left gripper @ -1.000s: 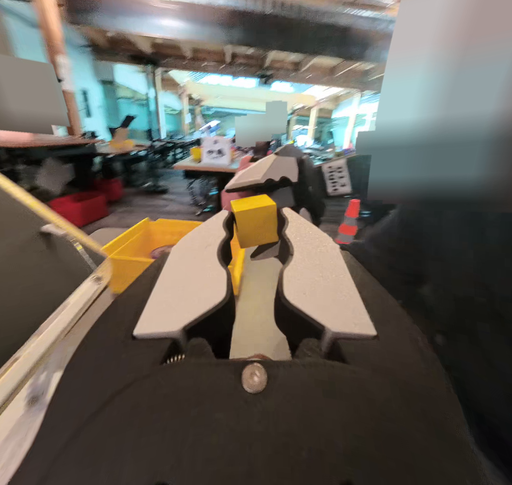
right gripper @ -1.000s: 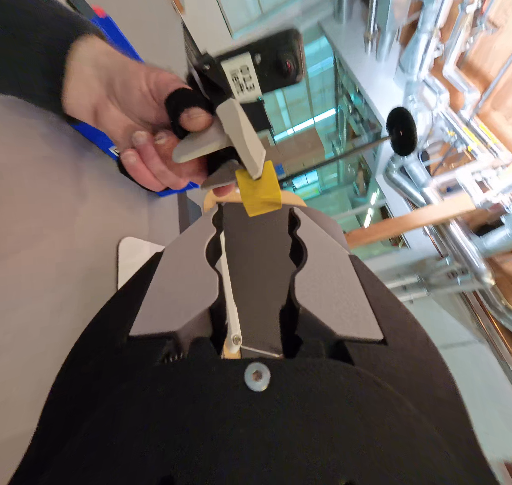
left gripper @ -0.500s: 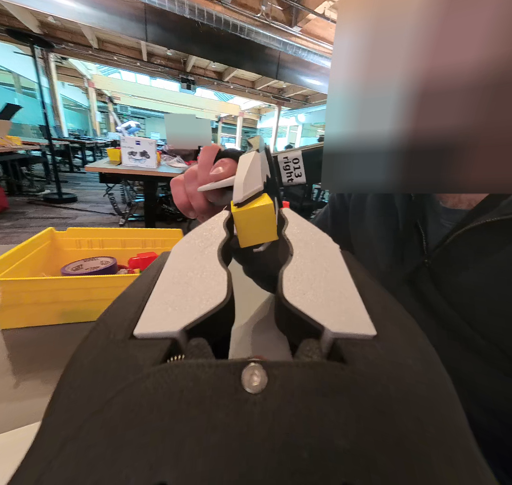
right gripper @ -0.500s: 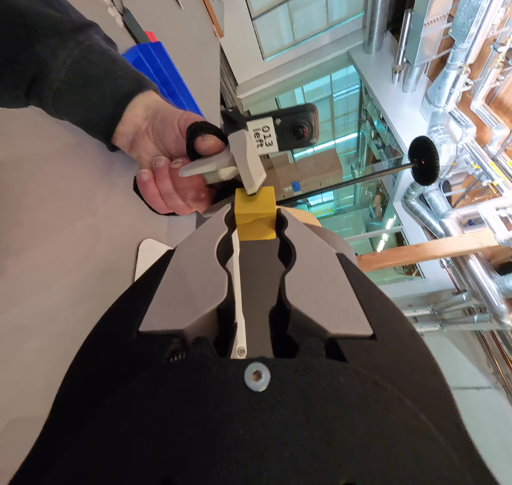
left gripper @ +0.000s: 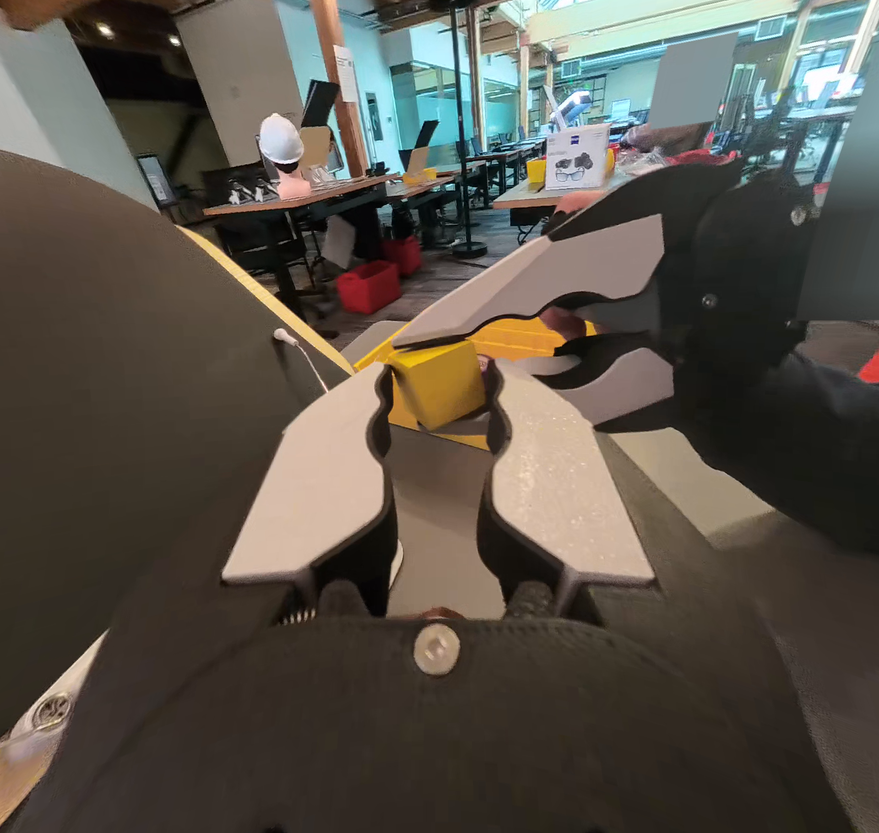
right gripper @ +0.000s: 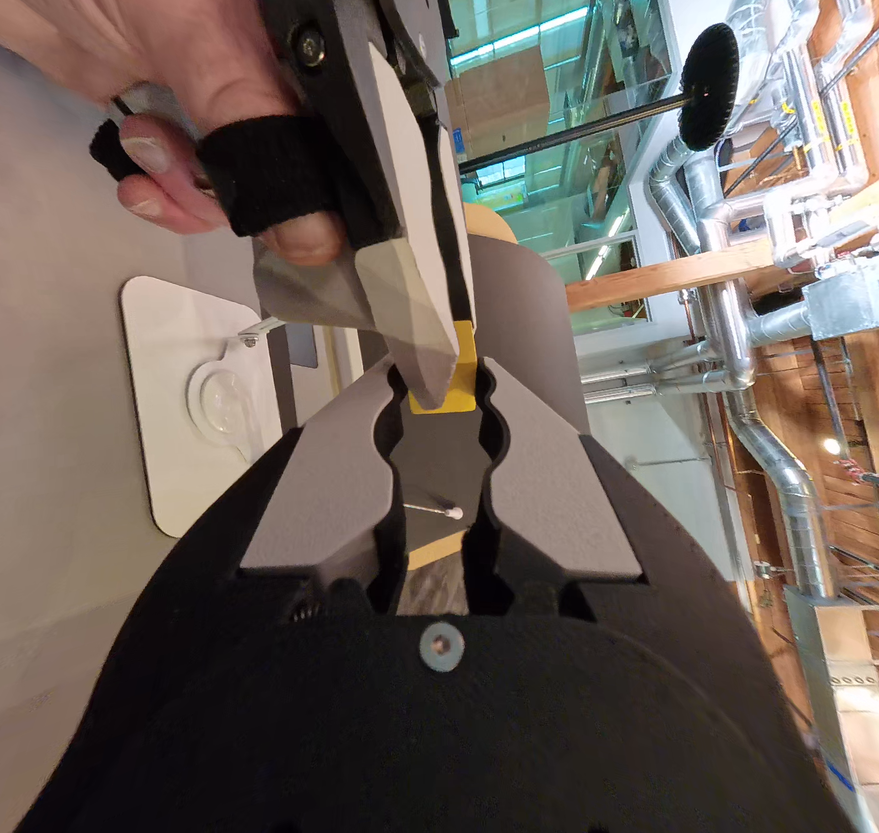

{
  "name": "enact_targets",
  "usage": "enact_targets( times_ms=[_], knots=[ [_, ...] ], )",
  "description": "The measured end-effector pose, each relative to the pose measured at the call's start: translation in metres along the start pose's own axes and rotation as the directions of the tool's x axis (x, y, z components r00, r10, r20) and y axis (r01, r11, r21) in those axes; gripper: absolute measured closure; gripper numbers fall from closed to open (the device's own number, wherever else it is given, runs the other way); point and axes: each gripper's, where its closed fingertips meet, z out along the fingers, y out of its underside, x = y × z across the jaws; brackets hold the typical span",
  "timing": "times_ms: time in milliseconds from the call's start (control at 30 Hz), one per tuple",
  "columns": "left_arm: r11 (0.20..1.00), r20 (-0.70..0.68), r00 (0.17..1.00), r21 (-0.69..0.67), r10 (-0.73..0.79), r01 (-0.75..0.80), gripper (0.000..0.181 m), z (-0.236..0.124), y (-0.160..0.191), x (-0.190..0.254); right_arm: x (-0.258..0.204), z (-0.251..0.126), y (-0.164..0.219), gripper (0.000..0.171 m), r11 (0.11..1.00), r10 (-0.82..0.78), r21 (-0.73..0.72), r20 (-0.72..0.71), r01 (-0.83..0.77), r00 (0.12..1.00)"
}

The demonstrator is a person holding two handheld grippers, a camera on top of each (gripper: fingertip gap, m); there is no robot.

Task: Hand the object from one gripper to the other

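A: Since the earlier frame both grippers have swung round; yellow bin now behind the block.

B: Item, yellow block (left gripper: 440, 389): between the tips of both tools.

A: Left gripper (left gripper: 440, 396)?

B: Jaws narrowed onto the block's sides.

A: Right gripper (right gripper: 440, 389)?

B: Also closed on the block, crosswise to the left one. Yellow bin (left gripper: 513, 337) just behind.

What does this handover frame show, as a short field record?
object: yellow block
left gripper: shut on the block, fingertips at its two sides
right gripper: shut on the block too, crosswise to the left
block support: held in the air by both grippers
behind: yellow bin on grey table
handover stage: both grip; neither has released
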Motion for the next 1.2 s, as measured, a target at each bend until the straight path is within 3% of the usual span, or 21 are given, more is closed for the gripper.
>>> enact_targets(
  times_ms=[133, 233, 300, 400, 500, 600, 700, 800, 867, 933, 1000, 1100, 1200],
  knots=[
    [1.000, 0.017, 1.000, -0.006, -0.020, 0.020, 0.147, 0.000, -0.001, -0.001, 0.002, 0.000, -0.002, 0.146, 0.999, -0.036, -0.011, -0.029, 0.036, 0.999],
    [0.993, -0.081, 0.991, 0.023, -0.109, 0.112, 0.148, -0.005, -0.006, 0.004, 0.004, -0.009, -0.018, 0.143, 0.992, 0.005, 0.123, -0.014, -0.003, 1.000],
    [0.985, -0.181, 0.972, 0.058, -0.148, 0.161, 0.148, -0.012, -0.013, 0.010, 0.005, -0.018, -0.030, 0.131, 0.971, 0.052, 0.230, 0.028, -0.057, 0.998],
    [0.966, -0.415, 0.893, 0.102, -0.176, 0.238, 0.148, -0.026, -0.022, 0.030, 0.004, -0.030, -0.039, 0.130, 0.946, 0.051, 0.317, 0.070, -0.071, 0.996],
    [0.942, -0.561, 0.804, 0.120, -0.196, 0.313, 0.149, -0.036, -0.026, 0.041, 0.000, -0.040, -0.049, 0.136, 0.915, 0.037, 0.395, 0.108, -0.077, 0.993],
    [0.934, -0.635, 0.745, 0.105, -0.203, 0.343, 0.148, -0.039, -0.023, 0.049, 0.000, -0.047, -0.056, 0.147, 0.902, 0.026, 0.425, 0.118, -0.074, 0.993],
    [0.920, -0.660, 0.718, 0.103, -0.221, 0.377, 0.148, -0.038, -0.022, 0.050, -0.002, -0.046, -0.053, 0.147, 0.916, 0.025, 0.394, 0.136, -0.078, 0.990],
    [0.926, -0.614, 0.761, 0.129, -0.207, 0.356, 0.149, -0.034, -0.021, 0.044, 0.002, -0.041, -0.045, 0.147, 0.930, 0.063, 0.351, 0.136, -0.108, 0.989],
    [0.948, -0.523, 0.837, 0.155, -0.159, 0.277, 0.137, -0.030, -0.019, 0.036, 0.003, -0.035, -0.033, 0.147, 0.947, 0.095, 0.292, 0.147, -0.135, 0.985],
    [0.980, -0.370, 0.927, 0.151, -0.066, 0.130, 0.133, -0.024, -0.014, 0.024, 0.003, -0.030, -0.022, 0.147, 0.960, 0.117, 0.236, 0.157, -0.153, 0.981],
    [0.995, -0.248, 0.966, 0.086, 0.067, -0.047, 0.130, -0.020, -0.005, 0.019, 0.001, -0.028, -0.014, 0.147, 0.968, 0.124, 0.194, 0.172, -0.158, 0.977],
    [0.940, -0.090, 0.937, -0.035, 0.336, -0.340, 0.126, -0.016, 0.004, 0.015, -0.002, -0.026, -0.012, 0.147, 0.960, 0.181, 0.171, 0.223, -0.221, 0.958],
    [0.773, 0.082, 0.772, -0.153, 0.630, -0.615, 0.119, -0.017, 0.003, 0.004, -0.004, -0.024, -0.011, 0.147, 0.888, 0.372, 0.137, 0.348, -0.439, 0.861]
  ],
)
